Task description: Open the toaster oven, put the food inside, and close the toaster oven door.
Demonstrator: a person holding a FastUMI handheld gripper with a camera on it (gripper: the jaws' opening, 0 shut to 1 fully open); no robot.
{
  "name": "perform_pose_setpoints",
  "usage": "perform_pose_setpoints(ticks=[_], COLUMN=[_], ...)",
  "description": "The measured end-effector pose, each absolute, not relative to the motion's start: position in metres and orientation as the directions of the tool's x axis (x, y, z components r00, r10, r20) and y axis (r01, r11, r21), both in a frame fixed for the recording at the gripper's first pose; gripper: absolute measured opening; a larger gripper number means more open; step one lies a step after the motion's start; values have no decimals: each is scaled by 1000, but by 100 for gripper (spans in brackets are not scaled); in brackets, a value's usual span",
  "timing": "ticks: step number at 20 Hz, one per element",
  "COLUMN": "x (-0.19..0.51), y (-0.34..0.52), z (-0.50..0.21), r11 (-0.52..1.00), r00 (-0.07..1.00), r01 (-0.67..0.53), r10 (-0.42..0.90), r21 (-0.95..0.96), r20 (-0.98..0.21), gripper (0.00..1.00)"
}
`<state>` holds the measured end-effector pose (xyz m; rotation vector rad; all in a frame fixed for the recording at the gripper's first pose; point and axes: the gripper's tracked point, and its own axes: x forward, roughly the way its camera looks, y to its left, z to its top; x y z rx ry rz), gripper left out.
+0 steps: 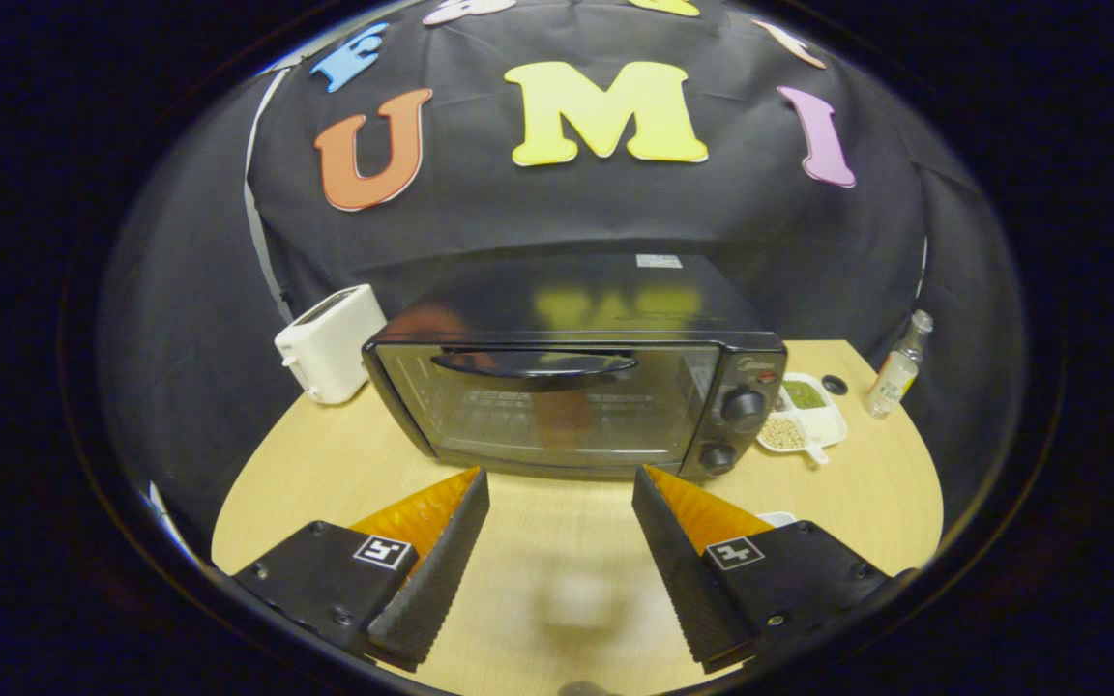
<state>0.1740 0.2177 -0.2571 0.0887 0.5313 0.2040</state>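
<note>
Gripper view: we see the hand-held gripper (pixel 562 493) spread wide, nothing between its fingers (pixel 441 561), just bare tabletop (pixel 557 580) in the gap. Fingers sit above the tabletop, not touching anything we can make out. The toaster oven (pixel 576 391) stands straight ahead, just beyond the fingertips, centred on the gap. Its glass door (pixel 557 406) is closed, handle (pixel 533 363) running across the top of the door, wire rack faintly visible through the glass. Two knobs (pixel 741 406) stacked on the oven's right panel, one above the other. Left of the oven, near its back corner, a white toaster (pixel 330 343) stands upright on the tabletop. Right of the oven, just beside the knob panel, a white divided dish (pixel 802 414) holds green bits in one compartment and pale beans in another. Further right, a small clear bottle (pixel 898 367) stands upright, apart from the dish. A small dark round item (pixel 835 385) lies between dish and bottle; we can't tell what it is. A white edge (pixel 776 519) peeks out beside the right finger, too hidden to identify.
</note>
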Motion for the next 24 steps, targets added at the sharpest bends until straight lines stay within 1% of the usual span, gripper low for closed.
perform_pose_setpoints(ticks=[4,8,11,15,19,22,24], x=[148,112,91,61,29,15,8], y=[180,123,72,18,-21,-50,-61], z=[-241,-196,-139,-64,-4,25,36], r11=[987,995,999,999,997,1000,999], r00=[870,913,955,988,999,999,997], r01=[-118,-70,-23,29,21,12,-7], r10=[158,90,31,-21,-19,-13,4], r21=[114,66,30,45,77,28,31], r20=[-467,-397,-296,-150,-26,51,81], gripper=[96,96,96,97,98,98,98])
